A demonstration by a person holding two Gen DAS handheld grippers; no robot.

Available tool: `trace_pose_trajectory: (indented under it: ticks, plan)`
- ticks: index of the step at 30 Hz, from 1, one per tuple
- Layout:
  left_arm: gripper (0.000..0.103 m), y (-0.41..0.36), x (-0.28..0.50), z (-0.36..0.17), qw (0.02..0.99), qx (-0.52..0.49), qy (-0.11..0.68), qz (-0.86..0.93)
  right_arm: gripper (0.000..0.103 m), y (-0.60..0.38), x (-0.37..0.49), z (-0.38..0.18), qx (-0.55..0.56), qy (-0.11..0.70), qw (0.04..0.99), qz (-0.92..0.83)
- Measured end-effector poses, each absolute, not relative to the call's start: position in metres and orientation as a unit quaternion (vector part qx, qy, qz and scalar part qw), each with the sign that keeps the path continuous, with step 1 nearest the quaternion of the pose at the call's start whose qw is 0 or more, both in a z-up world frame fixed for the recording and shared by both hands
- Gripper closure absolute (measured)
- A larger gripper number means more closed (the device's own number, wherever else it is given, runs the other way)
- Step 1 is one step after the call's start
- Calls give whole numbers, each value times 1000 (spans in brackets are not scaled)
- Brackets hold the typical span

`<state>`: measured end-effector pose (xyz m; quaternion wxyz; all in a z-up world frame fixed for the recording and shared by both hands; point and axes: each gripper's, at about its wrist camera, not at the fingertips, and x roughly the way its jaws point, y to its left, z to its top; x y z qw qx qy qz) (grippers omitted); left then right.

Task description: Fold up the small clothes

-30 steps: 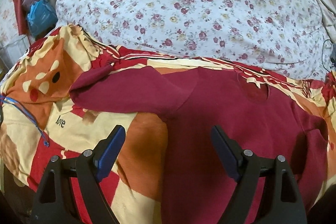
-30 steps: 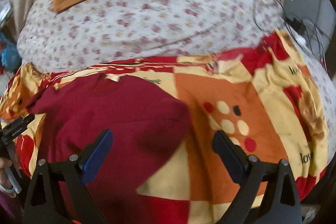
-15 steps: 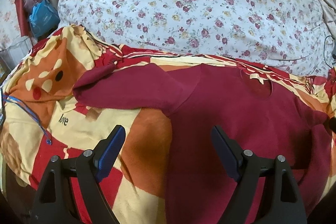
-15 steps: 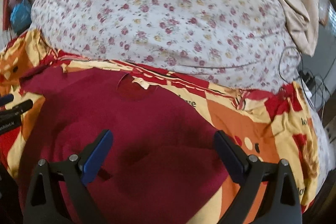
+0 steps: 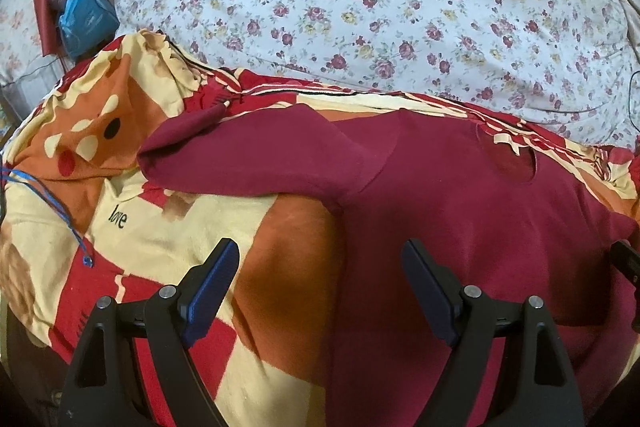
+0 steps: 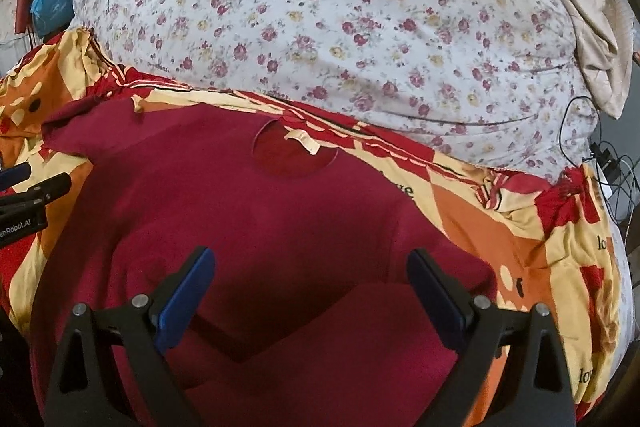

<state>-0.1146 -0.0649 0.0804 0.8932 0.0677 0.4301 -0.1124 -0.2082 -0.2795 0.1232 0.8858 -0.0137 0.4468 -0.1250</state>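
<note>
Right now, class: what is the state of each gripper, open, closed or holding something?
Left gripper: open, holding nothing, above the maroon shirt.
Right gripper: open, holding nothing, above the same shirt.

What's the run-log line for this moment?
left gripper: open, empty | right gripper: open, empty | dark red long-sleeved top: flat on patterned blanket, one sleeve folded in

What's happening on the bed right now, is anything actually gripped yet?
Nothing is gripped. A person holds two grippers above a dark red top spread on an orange, red and cream patterned blanket. The left gripper is open over the edge of the top below the outstretched sleeve. The right gripper is open over the folded-in sleeve. The outstretched sleeve is not yet folded.
</note>
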Motion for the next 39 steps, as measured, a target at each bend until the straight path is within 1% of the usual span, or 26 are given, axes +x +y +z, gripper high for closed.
trace_pose_trajectory:
  ticks: [8,15,25,29,34,39]
  plan:
    - [26,-65,-108,75,892,69,434,-104,5,-278,-195,112,-2,455,883,-112]
    - [26,-66,-103,71,891,72,437,-101,5,-277,-184,103,41,458,883,-92]
    - [27,-64,-93,62,889,71,445,-80,5,-269,-167,96,40,463,882,-76]
    - [29,-68,-92,57,886,77,452,-77,5,-268,-162,90,42,473,877,-77]
    - [30,-73,-92,51,883,81,455,-78,5,-270,-160,84,39,482,872,-79]
    - [30,-66,-87,50,880,66,462,-85,5,-268,-159,83,41,482,872,-75]
